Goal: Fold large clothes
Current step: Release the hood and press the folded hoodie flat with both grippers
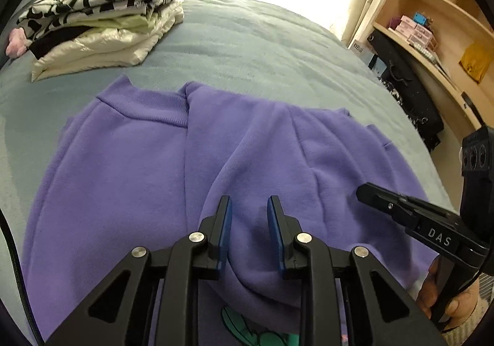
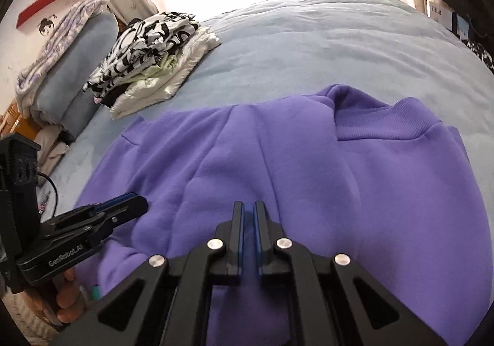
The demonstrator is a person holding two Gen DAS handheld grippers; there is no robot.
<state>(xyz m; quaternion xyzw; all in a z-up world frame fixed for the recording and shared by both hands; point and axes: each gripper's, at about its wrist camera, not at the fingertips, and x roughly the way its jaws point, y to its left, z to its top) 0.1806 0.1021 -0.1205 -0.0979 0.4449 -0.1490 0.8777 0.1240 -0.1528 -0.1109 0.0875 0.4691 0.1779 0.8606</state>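
Sweatshirt [image 1: 148, 160], purple, lies spread on the pale blue bed cover [image 1: 247, 46], ribbed hem at the far end, a sleeve folded over the body w/ soft creases running lengthwise. A teal print [image 1: 247, 333] peeks out at the near edge, right under your left tool.

Your left gripper [image 1: 249, 207] sits low over the near end of the sweatshirt; its blue pads [image 1: 227, 222] stand a little apart w/ a raised fold of purple cloth bulging up between them. From the left wrist view the pads look pressed on that fold, so it's pinching the cloth. In the right wrist view the same gripper [image 2: 136, 201] comes in from the left edge, tips resting at the sweatshirt's side.

Your right gripper [image 2: 248, 207] has its pads nearly together, only a thin slit showing, so it's closed. It's down on the cloth, but I can't tell if any fabric is caught in it. In the left wrist view it [image 1: 361, 191] reaches in from the right, tip touching the sweatshirt's right part, your hand [image 1: 447, 302] on the handle.

Further out, far left of the bed: a stack of folded clothes [image 1: 102, 15], black-and-white print on top, cream pieces below. Beside it in the right wrist view, a grey-blue pillow [image 2: 68, 68]. Wooden shelves [image 1: 432, 6] w/ boxes stand right of the bed, bright curtained window behind
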